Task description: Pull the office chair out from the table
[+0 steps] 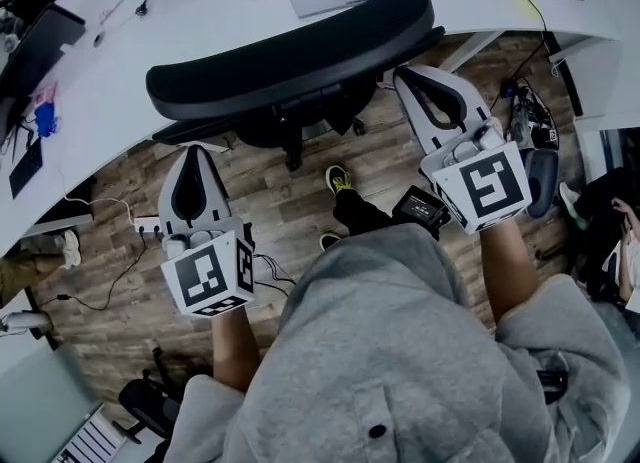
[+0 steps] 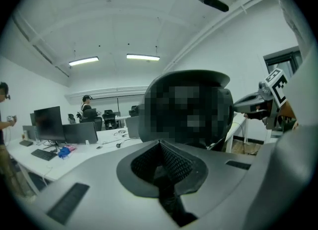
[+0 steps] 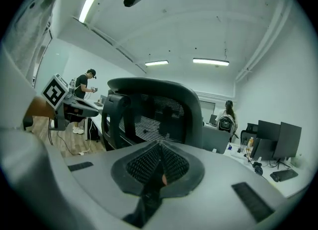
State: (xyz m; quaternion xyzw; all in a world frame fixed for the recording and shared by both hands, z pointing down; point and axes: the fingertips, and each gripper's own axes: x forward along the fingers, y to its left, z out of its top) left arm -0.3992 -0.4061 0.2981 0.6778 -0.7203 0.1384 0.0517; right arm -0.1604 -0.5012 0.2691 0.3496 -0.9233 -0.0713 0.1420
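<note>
Two tools (image 1: 194, 154) (image 1: 408, 77) closed; one office chair (image 1: 290, 61).

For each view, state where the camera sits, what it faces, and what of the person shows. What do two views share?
Head view: on the head, steeply down onto office chair and table; sweatshirt, left tool, right tool show.
Left gripper view: on the left tool, facing the chair's back; own shut jaws show.
Right gripper view: on the right tool, likewise.
Shared: each gripper view catches the other tool.
</note>
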